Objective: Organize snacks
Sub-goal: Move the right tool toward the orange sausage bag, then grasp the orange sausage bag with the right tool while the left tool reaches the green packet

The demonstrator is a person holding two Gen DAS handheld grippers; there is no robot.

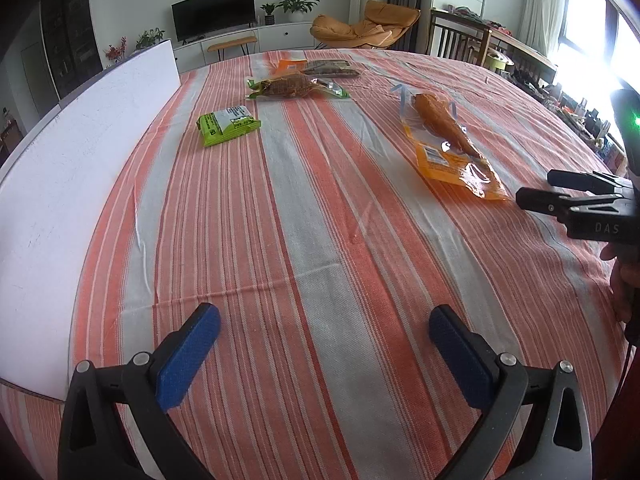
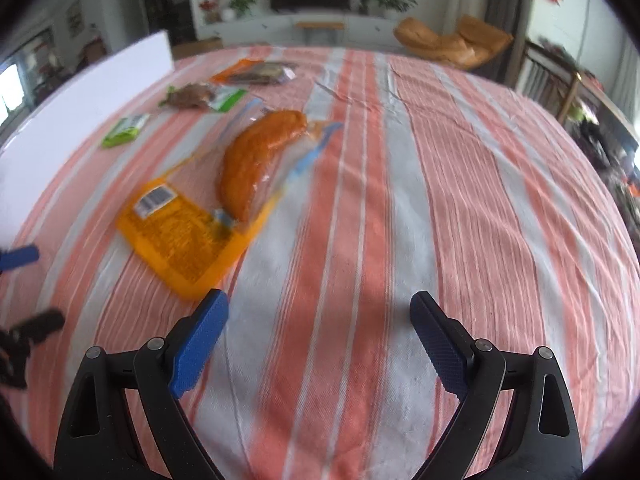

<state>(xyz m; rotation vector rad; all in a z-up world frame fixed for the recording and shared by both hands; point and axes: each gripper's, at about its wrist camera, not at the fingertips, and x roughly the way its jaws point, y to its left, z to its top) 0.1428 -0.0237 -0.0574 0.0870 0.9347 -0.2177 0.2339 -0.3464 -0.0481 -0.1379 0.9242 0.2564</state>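
Both grippers, the left gripper (image 1: pixel 324 340) and the right gripper (image 2: pixel 320 328), are wide open and hold nothing. Ahead of the right fingers, a bit to their left, lies the orange sausage pack (image 2: pixel 208 200). Far ahead of the left fingers lie the green packet (image 1: pixel 227 124) and two more packs (image 1: pixel 298 86). All snacks look scattered, so sorting seems not started.

Left gripper (image 1: pixel 325 330): jaws wide apart, nothing between pads, held low and level. Right gripper (image 2: pixel 319 318): jaws likewise spread and empty. A hand (image 1: pixel 624 280) grips its handle.
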